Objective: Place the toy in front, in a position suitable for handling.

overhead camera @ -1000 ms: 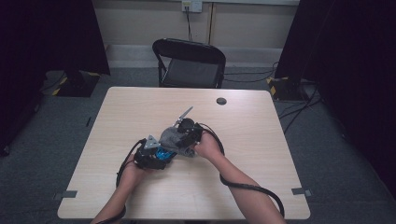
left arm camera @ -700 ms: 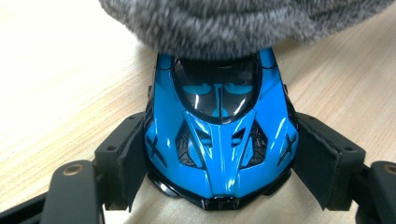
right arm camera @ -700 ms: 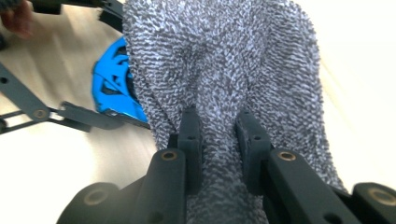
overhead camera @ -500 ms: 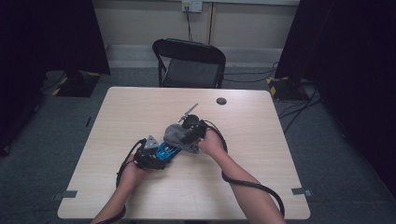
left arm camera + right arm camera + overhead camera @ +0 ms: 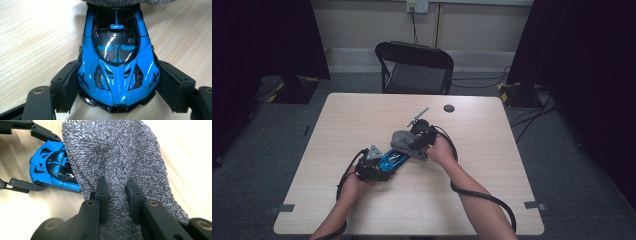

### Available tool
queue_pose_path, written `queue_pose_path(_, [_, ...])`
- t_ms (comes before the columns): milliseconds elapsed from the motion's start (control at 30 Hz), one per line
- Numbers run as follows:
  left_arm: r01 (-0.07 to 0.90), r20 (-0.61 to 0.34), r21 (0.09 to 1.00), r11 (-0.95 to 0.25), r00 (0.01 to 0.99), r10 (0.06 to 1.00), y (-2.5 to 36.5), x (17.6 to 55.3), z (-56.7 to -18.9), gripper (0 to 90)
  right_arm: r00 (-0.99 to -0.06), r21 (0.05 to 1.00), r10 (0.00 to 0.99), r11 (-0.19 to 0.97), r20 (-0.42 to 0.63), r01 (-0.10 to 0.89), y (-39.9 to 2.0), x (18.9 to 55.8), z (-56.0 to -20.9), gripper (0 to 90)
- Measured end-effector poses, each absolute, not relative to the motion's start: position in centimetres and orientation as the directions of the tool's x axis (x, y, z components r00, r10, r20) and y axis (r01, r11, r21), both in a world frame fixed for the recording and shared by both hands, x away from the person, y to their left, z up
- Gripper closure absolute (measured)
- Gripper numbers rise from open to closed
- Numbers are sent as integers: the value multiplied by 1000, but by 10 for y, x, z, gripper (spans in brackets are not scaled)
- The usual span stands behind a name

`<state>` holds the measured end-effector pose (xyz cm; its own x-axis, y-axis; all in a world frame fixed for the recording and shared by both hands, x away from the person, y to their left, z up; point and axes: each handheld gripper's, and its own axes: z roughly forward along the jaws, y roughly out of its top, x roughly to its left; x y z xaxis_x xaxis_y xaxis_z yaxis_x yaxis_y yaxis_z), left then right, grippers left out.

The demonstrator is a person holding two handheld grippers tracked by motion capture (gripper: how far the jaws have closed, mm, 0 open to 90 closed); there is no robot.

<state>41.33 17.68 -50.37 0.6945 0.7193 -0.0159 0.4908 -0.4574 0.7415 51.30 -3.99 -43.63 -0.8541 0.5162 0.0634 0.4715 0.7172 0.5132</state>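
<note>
A blue and black toy car sits on the wooden table, nose toward the left gripper's camera. My left gripper is shut on the car, its padded jaws pressing both front flanks. In the high view that gripper is left of centre with the toy car in it. A grey fuzzy cloth lies over the car's rear end. My right gripper is shut on a fold of this cloth. From above, the right gripper and cloth sit just right of the car.
A slim grey metal tool and a small dark round disc lie on the far part of the table. A black folding chair stands behind the table. Cables trail from both grippers over the near table edge.
The right gripper and the cloth have slid up and to the right along the car, away from the left gripper. More of the blue car shows now. The left gripper has kept still.
</note>
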Motion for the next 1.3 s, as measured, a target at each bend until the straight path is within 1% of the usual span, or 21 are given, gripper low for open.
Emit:
queue_pose_path(267, [490,-13,742,-458,694,720,177,413,-504,247,-836,512,545,703,58,494,-47,517,-437,753])
queue_pose_path(900, [490,-14,742,-458,694,720,177,413,-504,246,-816,510,576,685,58,520,-61,523,-439,754])
queue_pose_path(1033, [490,-15,742,-458,694,720,177,413,-504,247,-810,509,584,686,40,520,-63,524,-439,753])
queue_pose_path(1067, [490,-15,742,-458,694,720,177,413,-504,247,-803,508,596,690,6,516,-65,525,-439,754])
queue_pose_path(1300, [490,-15,742,-457,694,720,177,413,-504,246,-788,526,615,667,10,528,-80,527,-438,753])
